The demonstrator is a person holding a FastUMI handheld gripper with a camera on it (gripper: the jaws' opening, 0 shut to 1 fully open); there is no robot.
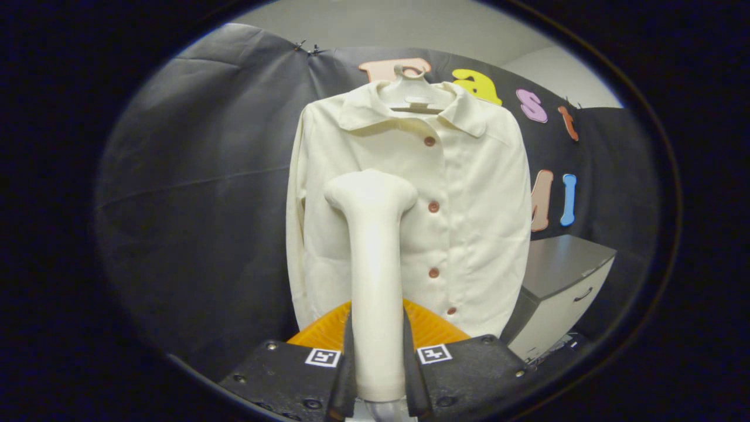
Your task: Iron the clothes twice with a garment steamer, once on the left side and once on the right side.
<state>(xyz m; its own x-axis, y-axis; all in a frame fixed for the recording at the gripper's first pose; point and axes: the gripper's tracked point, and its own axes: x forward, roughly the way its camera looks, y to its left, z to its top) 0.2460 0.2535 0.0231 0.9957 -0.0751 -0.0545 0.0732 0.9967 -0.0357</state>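
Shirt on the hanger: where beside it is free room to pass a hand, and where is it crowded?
Beside the shirt, on the side away from the grey cabinet, plain black cloth offers open room. The cabinet side is crowded. In front, the steamer rises between the fingers of the gripper, which press on its handle; its head covers the shirt's middle.

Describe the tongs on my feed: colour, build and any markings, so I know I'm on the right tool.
The tongs have two thin black fingers rising from blocky matte black bodies fastened with visible screws. Each body carries a small white square tag printed with a black pattern, one beside each finger. Behind them sits an orange ribbed part. I can't see any cables.
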